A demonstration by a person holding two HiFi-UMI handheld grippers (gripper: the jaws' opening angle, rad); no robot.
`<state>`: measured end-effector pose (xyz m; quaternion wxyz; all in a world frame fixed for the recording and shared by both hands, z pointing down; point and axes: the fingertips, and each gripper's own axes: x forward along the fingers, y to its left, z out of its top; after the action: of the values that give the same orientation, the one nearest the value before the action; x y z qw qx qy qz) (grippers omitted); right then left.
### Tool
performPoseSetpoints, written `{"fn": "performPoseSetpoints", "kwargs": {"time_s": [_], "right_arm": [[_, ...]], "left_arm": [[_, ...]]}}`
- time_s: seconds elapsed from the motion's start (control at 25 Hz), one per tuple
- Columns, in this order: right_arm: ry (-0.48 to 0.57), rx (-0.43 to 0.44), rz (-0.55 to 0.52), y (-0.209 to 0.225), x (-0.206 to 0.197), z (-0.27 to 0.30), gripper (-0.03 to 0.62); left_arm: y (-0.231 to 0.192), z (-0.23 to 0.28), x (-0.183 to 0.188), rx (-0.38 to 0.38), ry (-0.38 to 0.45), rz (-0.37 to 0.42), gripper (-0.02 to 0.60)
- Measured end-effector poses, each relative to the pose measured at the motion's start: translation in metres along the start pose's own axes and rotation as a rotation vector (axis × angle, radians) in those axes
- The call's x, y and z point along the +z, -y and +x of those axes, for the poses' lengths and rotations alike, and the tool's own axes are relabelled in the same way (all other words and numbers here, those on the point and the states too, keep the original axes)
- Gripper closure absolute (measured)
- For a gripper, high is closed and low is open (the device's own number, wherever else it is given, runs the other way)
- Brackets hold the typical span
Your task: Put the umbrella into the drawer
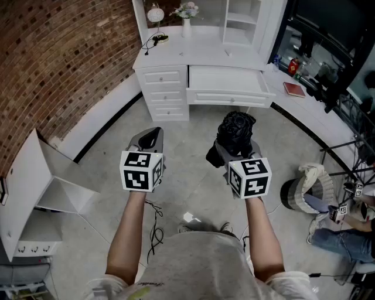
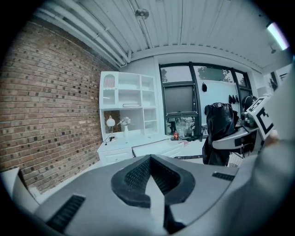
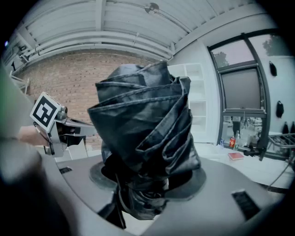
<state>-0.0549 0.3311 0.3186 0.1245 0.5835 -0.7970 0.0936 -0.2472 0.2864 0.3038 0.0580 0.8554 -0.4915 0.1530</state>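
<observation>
A folded black umbrella [image 1: 237, 130] stands upright in my right gripper [image 1: 231, 149], whose jaws are shut on its lower end. In the right gripper view the umbrella [image 3: 147, 124] fills the middle and hides the fingertips. My left gripper [image 1: 151, 139] is held level beside it to the left, shut with nothing in it; its pads meet in the left gripper view [image 2: 150, 173]. Ahead, the white desk [image 1: 193, 50] has its wide middle drawer [image 1: 228, 95] pulled out. The umbrella [image 2: 220, 133] also shows at the right of the left gripper view, and the drawer [image 2: 156, 150] far behind.
A brick wall runs along the left. A white open cabinet [image 1: 35, 193] lies at the left on the floor. A lamp [image 1: 155, 14] and a vase [image 1: 186, 17] stand on the desk, with a red book [image 1: 293, 89] to the right. A bin [image 1: 304, 190] and a seated person [image 1: 345, 234] are at the right.
</observation>
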Motion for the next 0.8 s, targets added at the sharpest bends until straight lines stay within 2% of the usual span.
{"fn": "performPoseSetpoints", "kwargs": {"time_s": [0.28,0.52,0.8], "right_arm": [[-0.013,0.000,0.004,-0.018,0.000,0.015,0.342],[-0.031,0.006,0.007,-0.021,0.000,0.028,0.344],[-0.024,0.033,0.019,-0.016,0.001,0.050,0.342]], "left_arm": [[-0.027,0.002,-0.012,-0.006,-0.010,-0.013,0.584],[-0.040,0.004,-0.015,0.000,-0.007,-0.070,0.584],[-0.048,0.020,-0.014,0.015,-0.018,-0.062,0.584]]}}
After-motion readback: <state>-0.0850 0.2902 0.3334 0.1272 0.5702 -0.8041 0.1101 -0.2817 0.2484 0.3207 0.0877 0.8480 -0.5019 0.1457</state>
